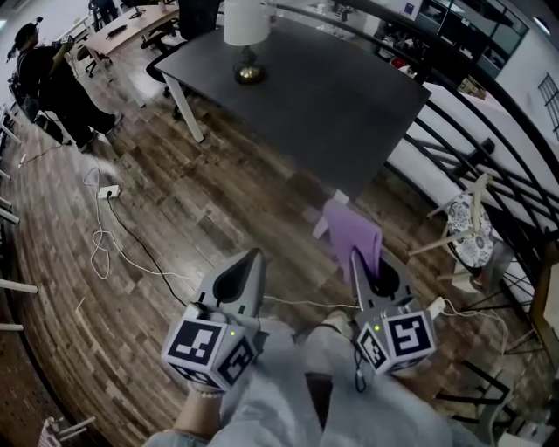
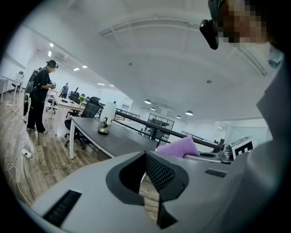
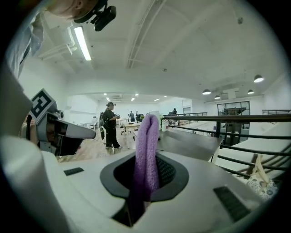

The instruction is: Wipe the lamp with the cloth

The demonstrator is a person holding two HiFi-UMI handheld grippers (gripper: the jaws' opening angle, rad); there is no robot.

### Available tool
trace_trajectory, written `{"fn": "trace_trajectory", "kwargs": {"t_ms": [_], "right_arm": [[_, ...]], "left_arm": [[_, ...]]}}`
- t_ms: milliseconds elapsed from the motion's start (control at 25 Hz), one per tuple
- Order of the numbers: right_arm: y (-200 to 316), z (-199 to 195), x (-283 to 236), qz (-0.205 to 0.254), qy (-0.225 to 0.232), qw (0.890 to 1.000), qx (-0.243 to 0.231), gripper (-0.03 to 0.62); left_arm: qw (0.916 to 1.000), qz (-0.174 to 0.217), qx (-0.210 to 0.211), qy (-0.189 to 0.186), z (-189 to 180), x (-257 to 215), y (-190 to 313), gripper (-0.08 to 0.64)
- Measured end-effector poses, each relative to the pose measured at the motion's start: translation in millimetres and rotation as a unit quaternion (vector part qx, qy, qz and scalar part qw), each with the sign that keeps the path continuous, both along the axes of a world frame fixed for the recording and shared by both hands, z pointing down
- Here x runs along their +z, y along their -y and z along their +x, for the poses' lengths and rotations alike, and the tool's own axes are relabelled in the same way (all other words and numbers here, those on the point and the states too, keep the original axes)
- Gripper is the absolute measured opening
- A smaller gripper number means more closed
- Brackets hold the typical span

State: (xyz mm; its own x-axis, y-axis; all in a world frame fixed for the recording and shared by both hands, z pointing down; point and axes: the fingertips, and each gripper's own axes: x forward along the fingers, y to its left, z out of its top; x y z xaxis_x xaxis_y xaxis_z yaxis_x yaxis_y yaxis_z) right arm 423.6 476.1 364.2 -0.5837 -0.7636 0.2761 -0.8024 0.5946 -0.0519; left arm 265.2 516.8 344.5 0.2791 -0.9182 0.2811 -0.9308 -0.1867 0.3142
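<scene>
The brown wooden floor lies under both tongs and runs all around them. Ahead of the tongs stands a big dark grey table with white legs. Its near corner is just past the tip of the right tongs. A black railing with long bars runs along to the right of the right tongs. Far off, ahead and to the left of the left tongs, a person in black clothes stands with a backpack on. A little stool with a spotty seat and pale wooden legs sits to the right of the right tongs, by the railing.

The lamp stands on the far side of the table. It has a white shade and a shiny gold foot. It is straight ahead of the left tongs and well apart from both.

The purple cloth is in the right tongs. The two jaws are squeezed on it, and the cloth sticks up and out past the tip, folded over. It is not touching the lamp.

The left tongs are closed to a point, and they have nothing between the jaws.

A thin white cable curls on the floor to the left of the left tongs. It runs to a small white power strip farther ahead.
</scene>
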Motion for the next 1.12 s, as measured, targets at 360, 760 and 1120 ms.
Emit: {"fn": "trace_trajectory", "kwargs": {"t_ms": [360,760,1120], "right_arm": [[-18.0,-43.2,-3.2,0.014,0.004,1.0,-0.001,0.049],[-20.0,-119.8,-7.6,0.019,0.002,0.995,-0.095,0.049],[-4.5,-210.1,-5.2,0.018,0.004,0.98,-0.198,0.049]], "left_arm": [[0.9998,0.01,-0.013,0.006,-51.2,0.5,-24.6,0.012],[0.9923,0.013,-0.122,0.009,-126.4,-3.1,-66.4,0.012],[0.9717,0.01,-0.235,0.016,-197.9,-2.8,-89.5,0.012]]}}
